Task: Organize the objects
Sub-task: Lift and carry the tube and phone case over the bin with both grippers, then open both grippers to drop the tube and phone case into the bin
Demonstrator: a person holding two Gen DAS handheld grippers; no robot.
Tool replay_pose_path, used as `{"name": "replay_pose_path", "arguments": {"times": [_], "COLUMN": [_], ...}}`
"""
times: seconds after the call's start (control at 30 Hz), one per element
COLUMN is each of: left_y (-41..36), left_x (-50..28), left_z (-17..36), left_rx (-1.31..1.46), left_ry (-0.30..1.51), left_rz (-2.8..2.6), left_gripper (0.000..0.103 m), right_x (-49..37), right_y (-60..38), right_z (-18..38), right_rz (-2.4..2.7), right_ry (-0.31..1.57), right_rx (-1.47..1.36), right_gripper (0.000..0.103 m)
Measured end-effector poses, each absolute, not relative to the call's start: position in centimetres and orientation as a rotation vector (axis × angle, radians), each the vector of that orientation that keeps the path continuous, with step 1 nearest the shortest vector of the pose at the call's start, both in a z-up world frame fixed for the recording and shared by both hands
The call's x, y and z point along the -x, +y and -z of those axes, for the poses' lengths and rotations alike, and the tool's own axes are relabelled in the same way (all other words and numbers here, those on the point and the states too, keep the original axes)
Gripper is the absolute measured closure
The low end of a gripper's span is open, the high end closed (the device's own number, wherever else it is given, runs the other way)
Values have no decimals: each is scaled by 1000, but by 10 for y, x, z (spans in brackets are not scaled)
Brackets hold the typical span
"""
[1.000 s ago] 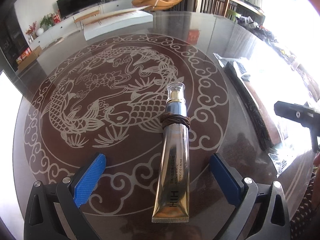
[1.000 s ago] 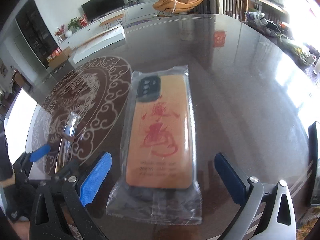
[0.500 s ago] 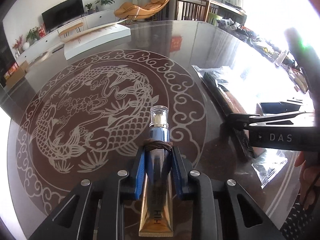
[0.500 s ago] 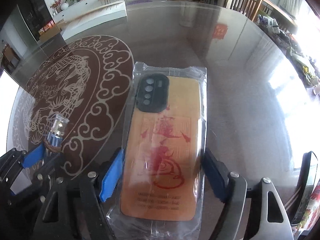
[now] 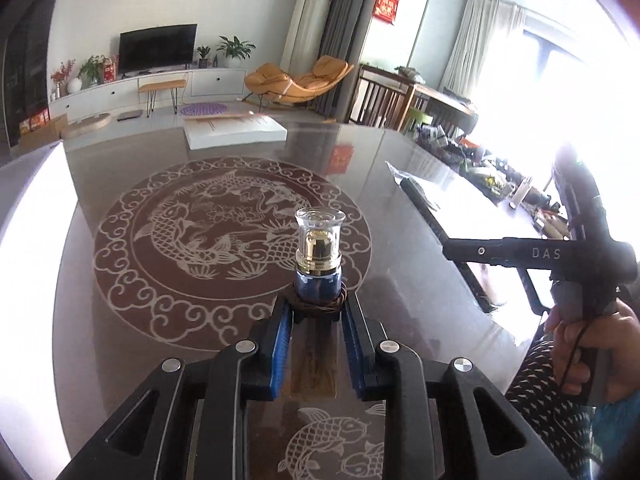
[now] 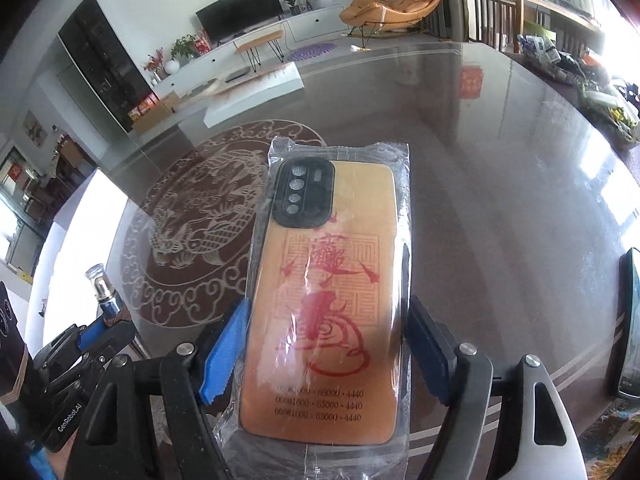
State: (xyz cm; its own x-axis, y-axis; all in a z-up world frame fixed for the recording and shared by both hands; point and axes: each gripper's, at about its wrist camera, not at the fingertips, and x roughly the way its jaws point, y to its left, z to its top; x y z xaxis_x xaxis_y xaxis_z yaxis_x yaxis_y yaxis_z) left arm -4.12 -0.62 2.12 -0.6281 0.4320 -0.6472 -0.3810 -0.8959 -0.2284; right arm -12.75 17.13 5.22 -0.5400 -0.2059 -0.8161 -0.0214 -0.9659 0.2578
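Note:
My left gripper (image 5: 318, 320) is shut on a cream tube (image 5: 319, 256) with a clear cap, gold collar and a brown hair tie around its neck, held lifted above the table, cap pointing away. It also shows in the right wrist view (image 6: 105, 296) at lower left. My right gripper (image 6: 326, 344) is shut on an orange phone case (image 6: 326, 300) with red calligraphy, sealed in a clear plastic bag, lifted off the table. The right gripper's body shows in the left wrist view (image 5: 540, 254) at right.
A dark glass table (image 5: 120, 320) with a carved fish medallion (image 5: 216, 232) lies below. A white flat box (image 5: 236, 130) sits at its far edge. A phone (image 6: 630, 320) lies at the right edge. Clutter (image 6: 600, 96) lines the far right.
Both grippers closed from open, the left on the tube and the right on the bagged phone case, and both have lifted their objects off the table.

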Motion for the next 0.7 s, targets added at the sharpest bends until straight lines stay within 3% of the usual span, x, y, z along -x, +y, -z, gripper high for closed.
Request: {"name": "replay_pose_path", "arguments": {"times": [0.37, 0.53, 0.7], "left_y": [-184, -272, -328], "left_x": [-23, -36, -20], "left_z": [-119, -104, -60], "left_rx": [862, 1021, 1332], "left_ry": [-283, -332, -387], "left_rz": [-2781, -2928, -2955], "left_gripper": [78, 78, 77], "right_x": [115, 108, 106], "right_y": [0, -129, -229], "right_z": [-141, -166, -142], "right_rz": [2396, 2173, 2012], "right_ry": [-270, -186, -96], "right_rx": [-1136, -1067, -1141], "right_gripper": [27, 27, 27]}}
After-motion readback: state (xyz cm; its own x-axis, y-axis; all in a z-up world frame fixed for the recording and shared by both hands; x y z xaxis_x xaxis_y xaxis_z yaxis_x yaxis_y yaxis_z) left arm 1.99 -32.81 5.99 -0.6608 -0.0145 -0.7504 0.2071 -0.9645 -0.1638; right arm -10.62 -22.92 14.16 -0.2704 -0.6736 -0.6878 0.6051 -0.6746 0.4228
